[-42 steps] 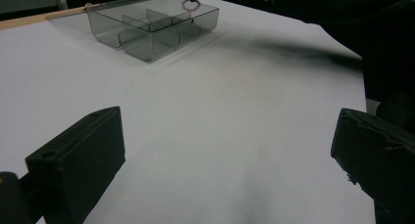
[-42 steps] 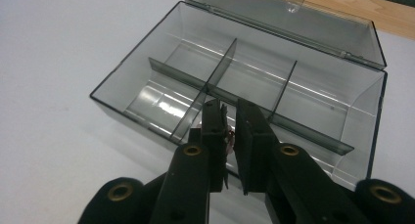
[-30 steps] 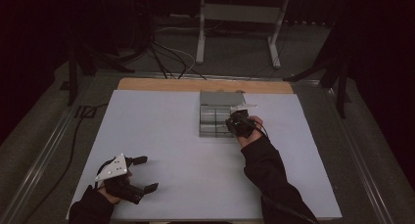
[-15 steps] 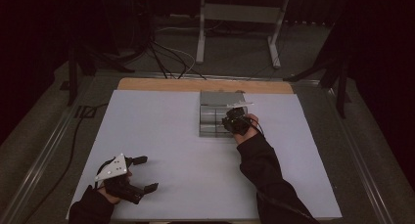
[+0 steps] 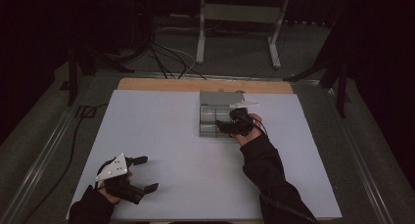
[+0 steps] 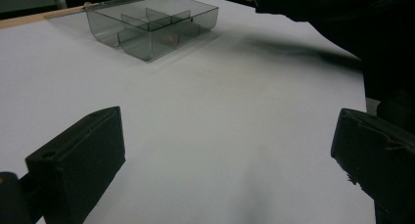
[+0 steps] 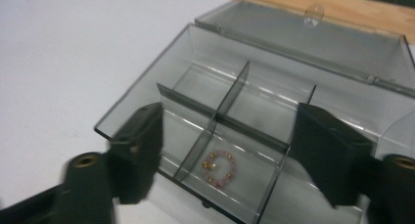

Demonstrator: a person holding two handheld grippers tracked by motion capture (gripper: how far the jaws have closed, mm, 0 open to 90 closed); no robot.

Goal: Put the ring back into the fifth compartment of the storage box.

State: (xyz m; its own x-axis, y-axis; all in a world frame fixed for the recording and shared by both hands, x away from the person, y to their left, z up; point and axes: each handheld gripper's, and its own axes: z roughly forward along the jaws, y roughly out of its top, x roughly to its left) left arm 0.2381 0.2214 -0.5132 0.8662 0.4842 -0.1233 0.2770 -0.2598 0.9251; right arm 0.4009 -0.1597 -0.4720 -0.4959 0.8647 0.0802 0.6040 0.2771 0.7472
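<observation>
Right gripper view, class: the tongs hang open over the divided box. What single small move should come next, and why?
Probably lower the right tongs straight into the compartment holding the bead bracelet and close on it. The clear box has its lid open, the jaws stand apart either side of that compartment, and the bracelet lies loose between them.

High view is dim: dark surround, only the white table top (image 5: pixel 161 136) lit, evenly, from above. Right gripper (image 7: pixel 230 155) jaws are soft with blur; glare streaks show on the clear compartment box (image 7: pixel 274 94). Soft shadow under the sleeve (image 6: pixel 342 18).
</observation>
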